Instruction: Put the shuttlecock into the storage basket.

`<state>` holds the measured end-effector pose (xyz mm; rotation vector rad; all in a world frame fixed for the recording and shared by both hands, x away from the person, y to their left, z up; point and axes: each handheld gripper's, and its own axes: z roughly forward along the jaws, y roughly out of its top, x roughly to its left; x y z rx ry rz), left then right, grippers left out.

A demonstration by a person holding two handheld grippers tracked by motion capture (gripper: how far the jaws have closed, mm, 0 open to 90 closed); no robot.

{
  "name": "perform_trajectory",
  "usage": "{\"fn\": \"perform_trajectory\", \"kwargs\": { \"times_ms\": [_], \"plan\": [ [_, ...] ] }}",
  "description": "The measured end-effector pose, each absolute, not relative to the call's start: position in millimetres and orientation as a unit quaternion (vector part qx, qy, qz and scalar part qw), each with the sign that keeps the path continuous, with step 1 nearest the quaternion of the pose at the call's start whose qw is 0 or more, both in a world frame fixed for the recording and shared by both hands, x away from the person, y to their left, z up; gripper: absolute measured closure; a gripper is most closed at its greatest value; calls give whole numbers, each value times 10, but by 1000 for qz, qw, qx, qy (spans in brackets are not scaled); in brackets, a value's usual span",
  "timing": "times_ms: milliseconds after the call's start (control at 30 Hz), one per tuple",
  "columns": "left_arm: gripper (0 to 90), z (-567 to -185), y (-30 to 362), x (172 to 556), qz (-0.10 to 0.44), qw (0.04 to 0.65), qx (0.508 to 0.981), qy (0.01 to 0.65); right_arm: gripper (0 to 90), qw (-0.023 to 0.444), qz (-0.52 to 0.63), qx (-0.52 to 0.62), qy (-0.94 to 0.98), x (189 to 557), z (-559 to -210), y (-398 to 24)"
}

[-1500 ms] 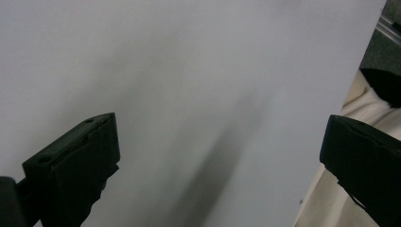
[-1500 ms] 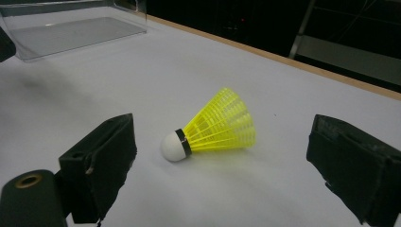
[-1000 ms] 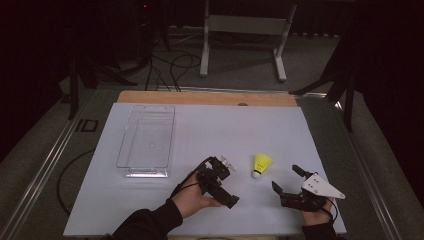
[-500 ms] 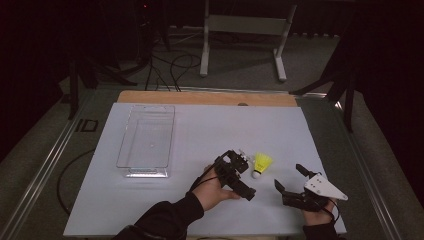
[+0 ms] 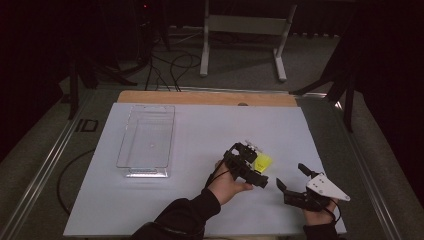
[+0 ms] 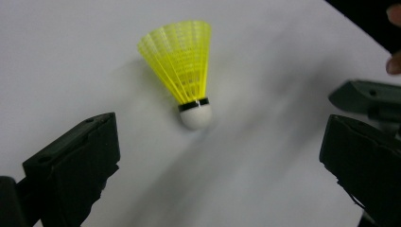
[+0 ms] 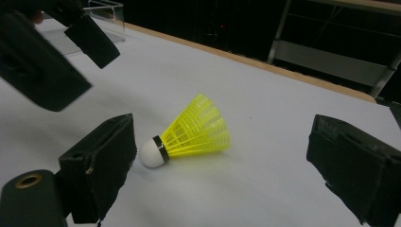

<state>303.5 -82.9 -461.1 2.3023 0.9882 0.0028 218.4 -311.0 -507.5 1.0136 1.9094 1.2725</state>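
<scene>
While both grippers hang over the white sheet, the scene counts out as follows.

Shuttlecock: one yellow shuttlecock [image 5: 263, 162], lying on its side near the sheet's front right corner, well apart from the tray.

Grippers: two; the left gripper [image 5: 248, 150] hovers right over the shuttlecock, the right gripper [image 5: 291, 177] sits just beside it toward the right edge.

Jaws: both pairs spread wide, grasping nothing; the shuttlecock lies bare on the sheet between them.

Tray: one clear plastic tray [image 5: 131, 135], rectangular, at the sheet's left side.

Materials: ribbed yellow mesh skirt flaring to a cone, round white cap ringed by a black band; blocky matte black jaws; smooth white sheet [image 5: 200, 130] over a wooden tabletop [image 5: 200, 97].

Left gripper view: the shuttlecock [image 6: 185, 71] seen from above, cap pointing toward the camera.

Right gripper view: the shuttlecock [image 7: 191, 133] in profile, plus the left gripper's jaws at upper left.
</scene>
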Motion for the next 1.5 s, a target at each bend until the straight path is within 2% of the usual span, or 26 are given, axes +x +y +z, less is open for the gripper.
{"fn": "perform_trajectory", "kwargs": {
  "times_ms": [367, 667, 900, 1033, 1500],
  "plan": [
    [20, -4775, -957, 3076, 21, 331, 844, 423, 91, 314, 482, 387, 721, 2185, -5076, -3117],
    [72, -5018, -1054, 3086, 25, 326, 830, 451, 91, 312, 483, 388, 720, 2188, -5080, -3116],
    [176, -5178, -1124, 3091, 21, 315, 827, 466, 91, 312, 483, 387, 721, 2185, -5080, -3110],
    [293, -5230, -1124, 3103, -2, 318, 831, 458, 91, 311, 481, 389, 721, 2187, -5083, -3115],
    [546, -5272, -1147, 3158, -1, 299, 838, 457, 91, 307, 481, 388, 724, 2193, -5089, -3106]
  ]
}}
